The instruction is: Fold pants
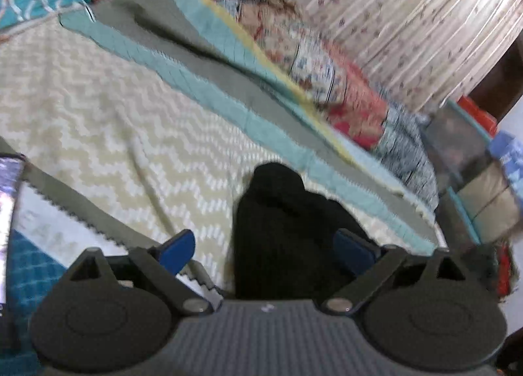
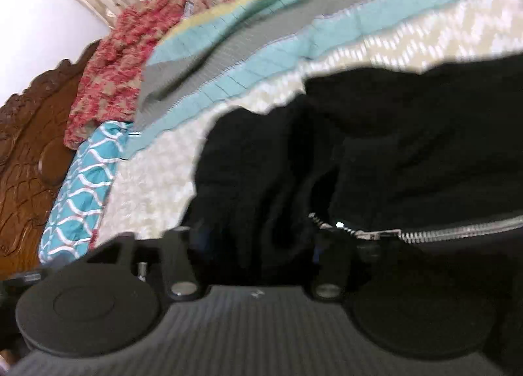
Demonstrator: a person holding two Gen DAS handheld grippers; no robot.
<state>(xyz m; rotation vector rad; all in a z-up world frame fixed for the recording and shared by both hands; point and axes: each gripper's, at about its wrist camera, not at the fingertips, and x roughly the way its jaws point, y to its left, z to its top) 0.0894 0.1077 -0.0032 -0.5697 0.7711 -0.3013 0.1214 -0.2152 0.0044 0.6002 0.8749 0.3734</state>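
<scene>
Blue fingertips (image 1: 176, 250) of the left gripper (image 1: 266, 253) stand spread wide, one at each side of its view. A bunched black end of the pants (image 1: 281, 232) rises between them. It lies closer to the right-hand tip, and whether it touches that tip is hard to tell; the left-hand tip is clear of it, over the bedspread (image 1: 98, 108).

On the right gripper (image 2: 255, 245) the fingers are dark against dark cloth and their tips are buried in the pants (image 2: 376, 147), so I cannot tell from this blurred view whether the pads press the fabric or only stand around it. The black arms of the gripper sit fairly close together, with a fold of cloth between them.

From the right wrist, the pants fill the near and right part of the scene as a rumpled black heap on the bed. A silver zipper (image 2: 425, 232) runs from just beside the gripper out to the right edge.

That cream bedspread, with its zigzag weave, carries teal, grey and yellow bands toward the far side. Beyond the bands lies a red and floral quilt (image 1: 327, 81), and behind it hangs a pale printed curtain (image 1: 408, 16). A teal pillow with a white lattice print (image 2: 81, 186) sits at the left of the right wrist view, against a carved brown wooden headboard (image 2: 29, 147).
</scene>
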